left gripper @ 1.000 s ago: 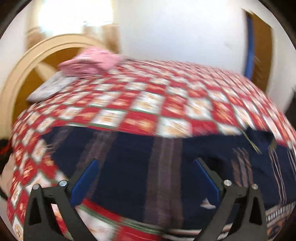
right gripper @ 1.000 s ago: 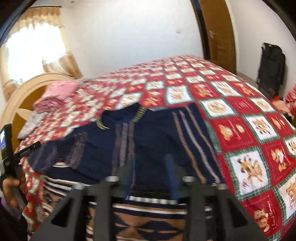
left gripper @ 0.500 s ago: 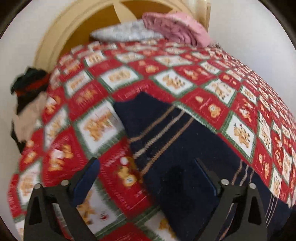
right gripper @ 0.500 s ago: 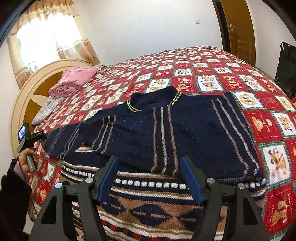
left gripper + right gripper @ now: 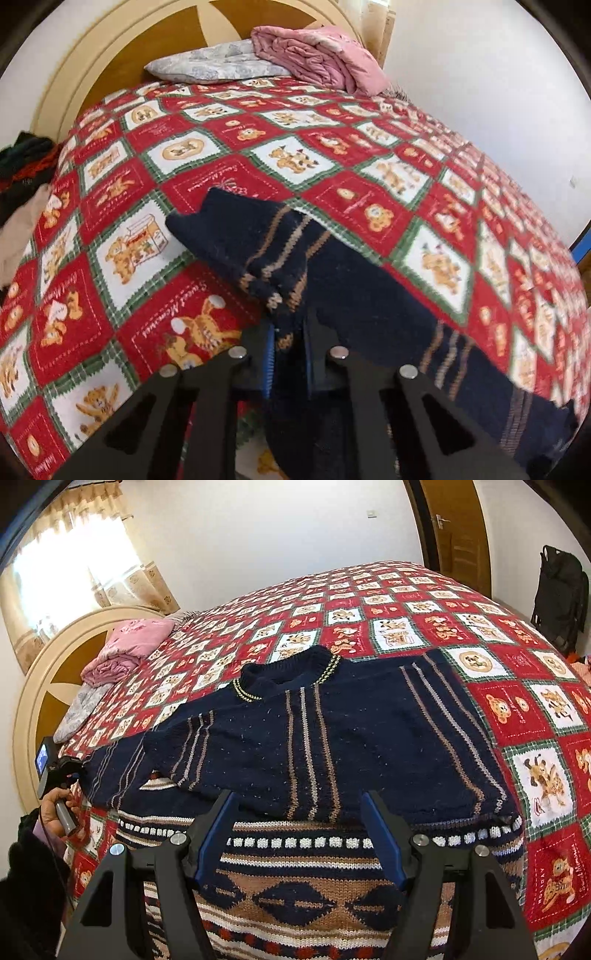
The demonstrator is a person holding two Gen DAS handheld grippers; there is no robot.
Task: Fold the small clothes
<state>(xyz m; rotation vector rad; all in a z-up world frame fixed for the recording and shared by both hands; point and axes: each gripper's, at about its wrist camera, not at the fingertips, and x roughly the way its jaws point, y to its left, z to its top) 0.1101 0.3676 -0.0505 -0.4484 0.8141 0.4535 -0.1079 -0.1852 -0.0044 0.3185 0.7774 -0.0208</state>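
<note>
A navy sweater (image 5: 332,738) striped in tan and grey, with a yellow-flecked collar and a brown, white and red patterned hem, is seen on a red, white and green checked bedspread (image 5: 406,620) printed with bears, beside a pink blanket (image 5: 317,55).

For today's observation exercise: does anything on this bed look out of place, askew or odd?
Only the navy sweater: it lies flat except its sleeve, which is bunched and lifted off the red quilt, pinched in the left claw. The right claw hangs open above the hem. Nothing looks spilled or damaged.
</note>
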